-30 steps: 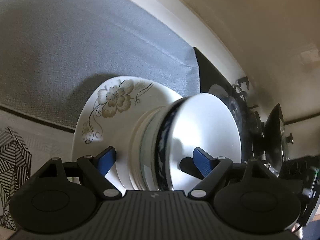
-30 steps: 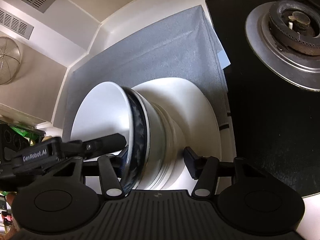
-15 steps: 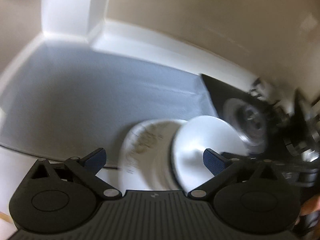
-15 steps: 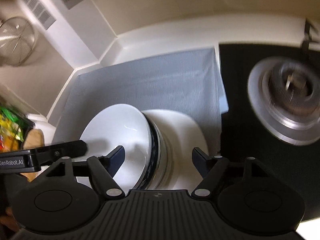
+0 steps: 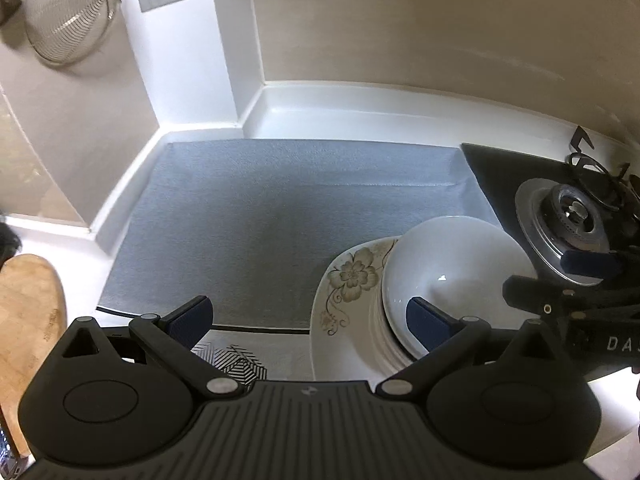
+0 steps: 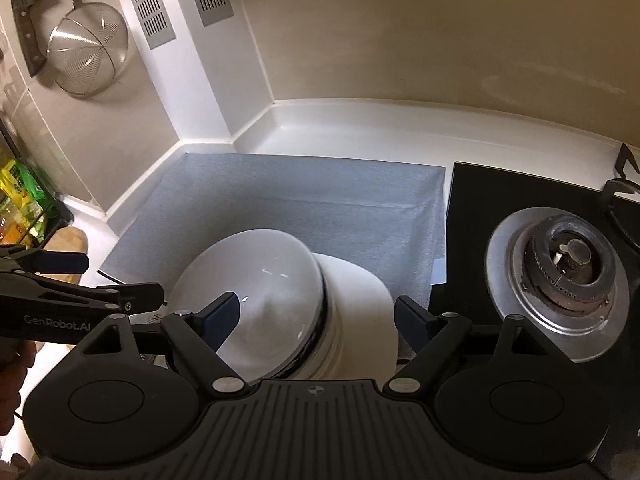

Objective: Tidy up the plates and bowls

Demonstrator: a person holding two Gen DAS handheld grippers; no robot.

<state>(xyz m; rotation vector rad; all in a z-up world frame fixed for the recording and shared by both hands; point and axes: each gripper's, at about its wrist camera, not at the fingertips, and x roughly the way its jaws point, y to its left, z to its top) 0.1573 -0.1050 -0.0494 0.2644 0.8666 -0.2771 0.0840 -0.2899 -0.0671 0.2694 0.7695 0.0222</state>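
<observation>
A stack of dishes stands at the front right of the grey mat (image 5: 280, 208). A white bowl (image 5: 452, 276) tops it, over a blue-rimmed bowl (image 6: 320, 320) and smaller white dishes, all on a floral plate (image 5: 344, 280). My left gripper (image 5: 308, 318) hovers open above and to the left of the stack, nothing between its pads. My right gripper (image 6: 318, 316) hangs over the white bowl (image 6: 256, 280) with its jaws opening. The stack lies below and between its fingers, and the pads do not press on it. Each gripper shows at the edge of the other's view.
A gas burner (image 6: 560, 264) on a black hob sits right of the mat. A wooden board (image 5: 28, 312) lies at the left counter edge. A wire strainer (image 6: 88, 52) and a cleaver hang on the left wall. A patterned cloth (image 5: 236, 364) lies by the mat's front edge.
Both grippers lifted away from the stack and rolled level. Their jaws widened, and the right one let go of the bowls' rim. The stack stayed in place.
</observation>
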